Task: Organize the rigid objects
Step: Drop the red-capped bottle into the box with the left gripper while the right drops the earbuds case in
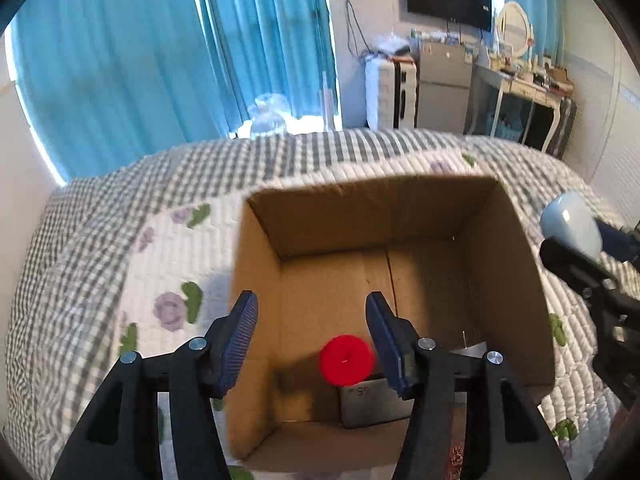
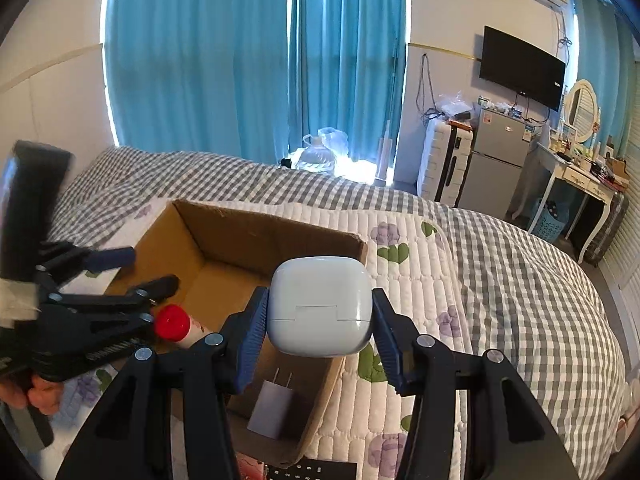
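Bottle (image 1: 346, 359) half hidden in box (image 1: 516, 264); left gripper (image 1: 312, 344) spread, empty, above it; right gripper (image 2: 318, 330) clasps white case (image 2: 319, 306).

Little is legible. Below the left gripper (image 1: 312, 320), a grey flat device (image 1: 376, 406) in the cardboard box (image 1: 516, 280) shows blurred digits — perhaps "95". Under the right gripper (image 2: 318, 312), a dark keypad (image 2: 312, 471) carries rows of white numerals — too small to read.
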Motion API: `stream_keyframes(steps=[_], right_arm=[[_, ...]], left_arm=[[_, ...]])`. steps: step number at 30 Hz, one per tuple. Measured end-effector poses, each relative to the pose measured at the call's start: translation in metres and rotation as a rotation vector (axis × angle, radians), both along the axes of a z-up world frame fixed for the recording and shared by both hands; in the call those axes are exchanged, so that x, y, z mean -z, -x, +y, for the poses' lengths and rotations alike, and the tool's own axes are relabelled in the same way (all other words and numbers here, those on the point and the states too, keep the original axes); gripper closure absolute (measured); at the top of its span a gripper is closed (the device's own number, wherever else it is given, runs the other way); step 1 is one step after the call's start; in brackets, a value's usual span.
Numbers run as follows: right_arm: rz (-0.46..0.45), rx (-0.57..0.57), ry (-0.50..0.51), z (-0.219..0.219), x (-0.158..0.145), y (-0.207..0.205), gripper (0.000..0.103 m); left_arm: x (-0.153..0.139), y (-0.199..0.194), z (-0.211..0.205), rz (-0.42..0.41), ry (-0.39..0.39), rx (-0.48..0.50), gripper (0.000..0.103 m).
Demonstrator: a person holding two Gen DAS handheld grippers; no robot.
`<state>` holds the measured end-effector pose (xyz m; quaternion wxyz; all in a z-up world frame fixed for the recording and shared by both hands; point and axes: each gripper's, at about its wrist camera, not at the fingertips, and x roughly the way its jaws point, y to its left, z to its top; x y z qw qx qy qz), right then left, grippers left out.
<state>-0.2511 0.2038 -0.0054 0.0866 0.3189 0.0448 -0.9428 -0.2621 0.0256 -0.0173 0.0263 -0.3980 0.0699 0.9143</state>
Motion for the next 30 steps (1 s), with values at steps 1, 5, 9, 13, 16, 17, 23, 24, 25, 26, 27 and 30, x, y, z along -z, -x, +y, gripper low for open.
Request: stream_keyframes(steps=[1,5,9,13,16,17,23,24,25,26,27,30], right_arm=[[0.0,0.001,0.005,-0.002,-0.001,0.0,0.053],[-0.02,-0.024,-0.009,-0.021,0.009,0.01,0.053],[-0.073,-0.04,-0.021,-0.038,0.035,0.031,0.053],[-0.079,-0.019,-0.013,-0.044,0.049,0.044,0.053],[-0.073,-0.001,0.006,-0.039,0.046,0.042,0.03],[-0.059,0.002,0.015,-0.036,0.041,0.039,0.03],[-0.007,0.07,0.044,-0.008,0.001,-0.011,0.023],[-0.001,0.08,0.063,-0.001,-0.003,-0.025,0.022],[0.002,0.087,0.075,0.004,-0.004,-0.039,0.022],[0.004,0.095,0.075,0.008,-0.003,-0.051,0.022],[0.005,0.114,0.062,0.011,-0.002,-0.065,0.022],[-0.025,0.131,0.026,0.016,0.01,-0.091,0.022]], left_arm=[[-0.005,-0.004,-0.006,0.009,-0.009,-0.002,0.044],[-0.01,-0.019,-0.029,0.04,-0.018,-0.003,0.043],[0.006,-0.034,-0.053,0.062,-0.032,-0.006,0.043],[0.019,-0.038,-0.064,0.07,-0.039,-0.009,0.043],[0.016,-0.042,-0.067,0.086,-0.046,-0.003,0.043],[0.014,-0.045,-0.066,0.097,-0.041,-0.001,0.043],[-0.001,-0.078,-0.062,0.172,0.002,-0.022,0.005],[0.0,-0.087,-0.061,0.163,-0.009,-0.014,0.005],[0.002,-0.091,-0.062,0.152,-0.016,-0.01,0.004],[0.007,-0.099,-0.062,0.139,-0.022,-0.008,0.004],[0.009,-0.104,-0.061,0.133,-0.02,-0.01,0.002],[0.025,-0.126,-0.058,0.109,-0.012,-0.017,0.002]])
